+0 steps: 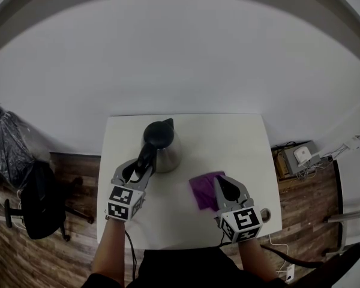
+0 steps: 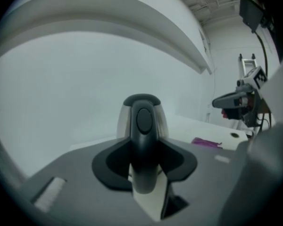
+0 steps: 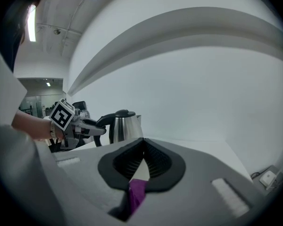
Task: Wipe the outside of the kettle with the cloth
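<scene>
Kettle (image 1: 166,150) stands upright on the white surface (image 1: 243,138), left of middle and toward the far edge. Steel body, black lid, spout on the far side, black handle (image 1: 146,158) turned back toward you.

Your left claw (image 1: 142,167) reaches in from the near left and is pinching that handle. In the left gripper view the handle fills the gap between the two dark pads, which sit against it on either side. The kettle's base rests on the surface.

Cloth (image 1: 204,188) is purple and lies on the surface to the near right of the kettle, near it but not touching it. From the left gripper view it reads as a low, flat strip on the surface.

Your right claw (image 1: 218,181) comes in from the near right at the cloth's right edge. Its jaws are pressed together, tips meeting, with a fold of the purple cloth caught low between them. That fold shows plainly in the right gripper view.

The two claws are well apart, the kettle at the left one and the cloth at the right.

Off the surface: black chair (image 1: 39,204) on the wooden floor (image 1: 78,168) to your left.
</scene>
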`<state>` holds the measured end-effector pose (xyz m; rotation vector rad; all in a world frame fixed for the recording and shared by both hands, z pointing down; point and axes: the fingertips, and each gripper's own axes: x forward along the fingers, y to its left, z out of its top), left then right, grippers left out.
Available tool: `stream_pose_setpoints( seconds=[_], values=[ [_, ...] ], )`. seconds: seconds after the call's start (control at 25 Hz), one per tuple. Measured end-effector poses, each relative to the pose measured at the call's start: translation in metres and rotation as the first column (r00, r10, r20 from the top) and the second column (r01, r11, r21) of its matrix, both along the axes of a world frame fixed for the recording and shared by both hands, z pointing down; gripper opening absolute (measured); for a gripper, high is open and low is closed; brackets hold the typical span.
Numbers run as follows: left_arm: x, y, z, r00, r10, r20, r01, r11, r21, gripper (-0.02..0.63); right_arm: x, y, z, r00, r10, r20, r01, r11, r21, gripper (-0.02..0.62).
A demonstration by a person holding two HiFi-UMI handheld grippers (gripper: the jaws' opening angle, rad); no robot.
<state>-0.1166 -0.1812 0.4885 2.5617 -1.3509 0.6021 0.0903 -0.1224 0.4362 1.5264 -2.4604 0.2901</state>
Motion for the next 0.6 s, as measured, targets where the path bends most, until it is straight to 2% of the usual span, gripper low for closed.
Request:
stream_pose_setpoints(
  seconds=[0.24, 0.36, 0.6],
  values=[
    [0.012, 0.032, 0.004, 0.996, 0.086, 0.014, -0.086, 0.996, -0.011, 0.149, -0.002, 0.005, 0.003, 1.0, -0.019, -0.016, 0.019, 1.0, -0.002, 0.003],
    [0.015, 0.045, -0.001, 0.992, 0.128, 0.017, -0.128, 0.992, 0.011, 0.149, -0.003, 0.008, 0.006, 1.0, -0.022, -0.015, 0.022, 1.0, -0.011, 0.003],
    [0.01, 0.055, 0.001, 0.99, 0.14, 0.02, -0.14, 0.99, 0.011, 0.149, -0.006, 0.014, 0.024, 0.997, -0.05, -0.054, 0.046, 0.996, -0.073, 0.003]
  ],
)
